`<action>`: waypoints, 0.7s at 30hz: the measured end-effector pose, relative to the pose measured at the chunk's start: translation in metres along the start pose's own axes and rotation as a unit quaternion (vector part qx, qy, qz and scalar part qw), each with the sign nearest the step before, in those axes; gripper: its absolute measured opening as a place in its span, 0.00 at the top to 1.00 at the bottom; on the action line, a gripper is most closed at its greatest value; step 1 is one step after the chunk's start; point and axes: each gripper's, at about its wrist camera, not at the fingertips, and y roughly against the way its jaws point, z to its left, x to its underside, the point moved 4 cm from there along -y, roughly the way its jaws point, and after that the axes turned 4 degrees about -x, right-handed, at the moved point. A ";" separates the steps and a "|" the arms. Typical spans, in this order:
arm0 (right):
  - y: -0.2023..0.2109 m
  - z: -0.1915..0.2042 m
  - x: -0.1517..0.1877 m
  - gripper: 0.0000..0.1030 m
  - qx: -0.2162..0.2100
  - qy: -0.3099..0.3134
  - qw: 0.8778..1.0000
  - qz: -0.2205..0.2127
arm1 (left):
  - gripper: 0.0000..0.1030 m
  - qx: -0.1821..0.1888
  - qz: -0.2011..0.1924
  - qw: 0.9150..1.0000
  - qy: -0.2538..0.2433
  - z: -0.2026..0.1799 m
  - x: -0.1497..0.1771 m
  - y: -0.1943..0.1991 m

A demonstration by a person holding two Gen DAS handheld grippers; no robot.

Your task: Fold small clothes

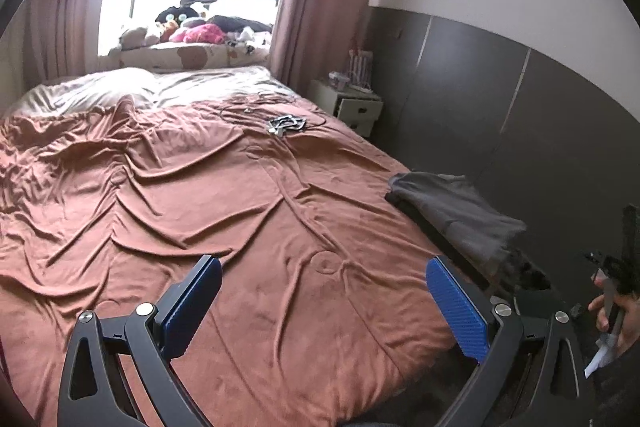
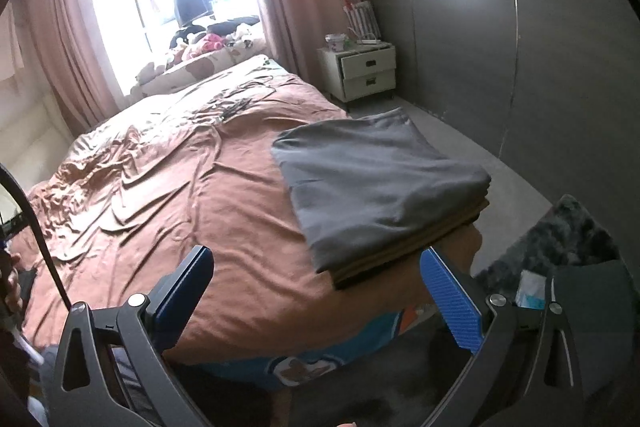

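Folded stack point(image 2: 380, 183) lies ahead-right of right gripper point(image 2: 316, 291), nearer it | long axis runs away | left gripper point(image 1: 324, 303) farther | both wide, empty.

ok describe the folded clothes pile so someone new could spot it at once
Start at the big bed under its rust-brown cover. Go to its near corner on the side facing the grey wardrobe wall; the pile lies flat there. It is the only neat stack on the cover, grey cloth on top with brownish layers showing at its edge.
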 end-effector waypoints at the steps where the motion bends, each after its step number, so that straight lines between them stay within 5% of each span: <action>1: 0.007 0.005 0.003 0.00 0.000 0.000 1.000 -0.003 | 0.00 -0.003 0.000 1.000 -0.005 -0.001 0.002 0.005; 7: 0.033 0.027 0.015 0.00 -0.004 -0.005 1.000 -0.009 | 0.00 -0.002 -0.018 0.999 -0.035 -0.013 0.024 0.056; 21: 0.070 0.074 0.051 0.00 -0.021 0.009 1.000 -0.018 | 0.00 -0.011 -0.036 0.999 -0.001 0.003 0.075 0.136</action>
